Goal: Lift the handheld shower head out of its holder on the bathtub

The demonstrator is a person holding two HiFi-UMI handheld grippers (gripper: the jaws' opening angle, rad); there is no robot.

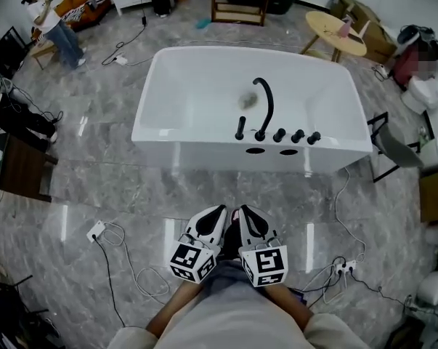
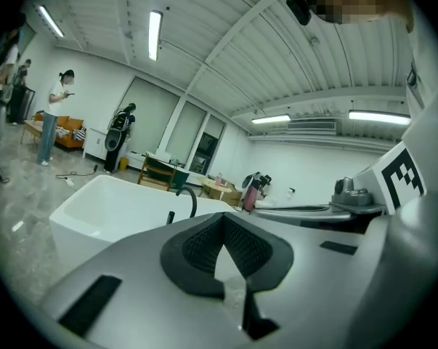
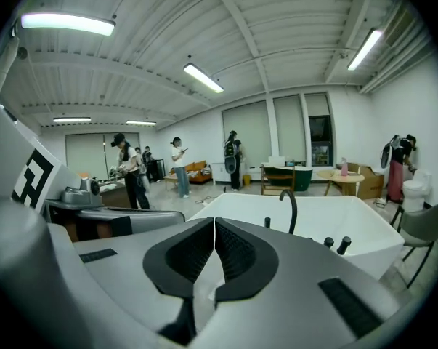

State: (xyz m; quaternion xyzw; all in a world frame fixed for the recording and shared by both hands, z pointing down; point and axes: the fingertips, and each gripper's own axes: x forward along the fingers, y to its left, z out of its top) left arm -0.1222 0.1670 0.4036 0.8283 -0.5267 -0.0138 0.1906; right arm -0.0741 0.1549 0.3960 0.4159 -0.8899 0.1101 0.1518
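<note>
Both grippers are held low and close to the body here, side by side, well short of the white bathtub (image 1: pixel 155 86). The left gripper (image 1: pixel 217 214) is seen in its own view with the jaws pressed together at the tips and nothing caught between them, so it's fully closed and empty. Same story for the right gripper (image 1: pixel 245 214): the pads are shut tight against each other in the right gripper view, nothing gripped. The handheld shower head (image 1: pixel 240 127) is parked upright in its holder on the near rim of the tub, just left of the black gooseneck spout (image 1: pixel 266 102), with three black knobs (image 1: pixel 297 135) lined up on the spout's other side. It's untouched, and a stretch of grey marble floor (image 1: pixel 117 187) lies between it and the jaws. In the left gripper view the shower head can just be made out as a tiny black stub beside the spout, too small for any detail. A white power strip (image 1: pixel 95 231) with its cable is lying on the floor to the left of the grippers, a round wooden table (image 1: pixel 335 33) is set beyond the tub, and a person (image 1: pixel 55 26) is standing in the far corner.
</note>
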